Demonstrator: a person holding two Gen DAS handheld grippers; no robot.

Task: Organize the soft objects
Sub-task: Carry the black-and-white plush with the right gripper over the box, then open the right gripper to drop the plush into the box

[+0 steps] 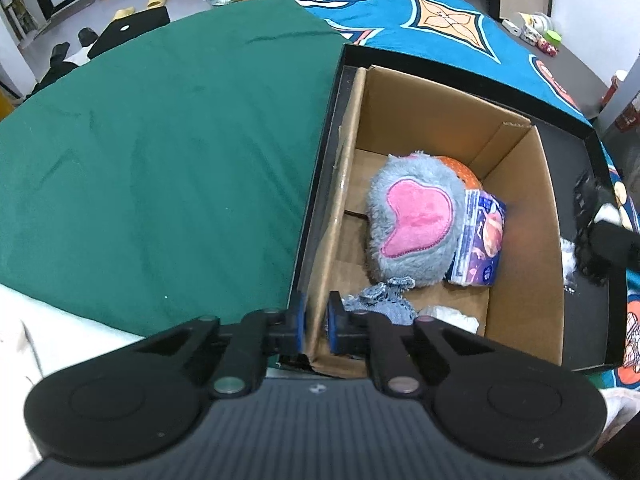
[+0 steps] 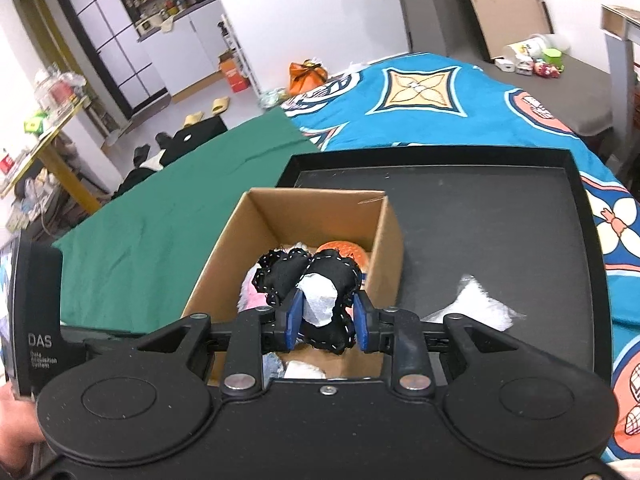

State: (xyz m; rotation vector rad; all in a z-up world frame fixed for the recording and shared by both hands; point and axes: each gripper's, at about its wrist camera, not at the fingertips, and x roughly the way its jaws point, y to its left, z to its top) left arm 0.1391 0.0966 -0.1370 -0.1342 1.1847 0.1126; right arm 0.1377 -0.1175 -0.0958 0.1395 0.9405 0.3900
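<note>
text: "DAS Data Acquisition System" on device left of cardboard box (image 2: 312, 216) | right gripper (image 2: 327, 319) clamps black white-stitched plush (image 2: 320, 276) above box | left gripper (image 1: 316, 322) pinches box wall

1. We see a brown cardboard box (image 1: 516, 216) standing open on a black tray (image 2: 480, 220).
2. A fluffy grey toy (image 1: 412, 220) with a pink heart lies inside it.
3. A black stitched soft toy (image 2: 320, 292) hangs above the box.

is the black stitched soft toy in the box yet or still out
Out. The black soft toy with white stitching is clamped in the right gripper, held above the open brown cardboard box, not resting among the things inside.
</note>
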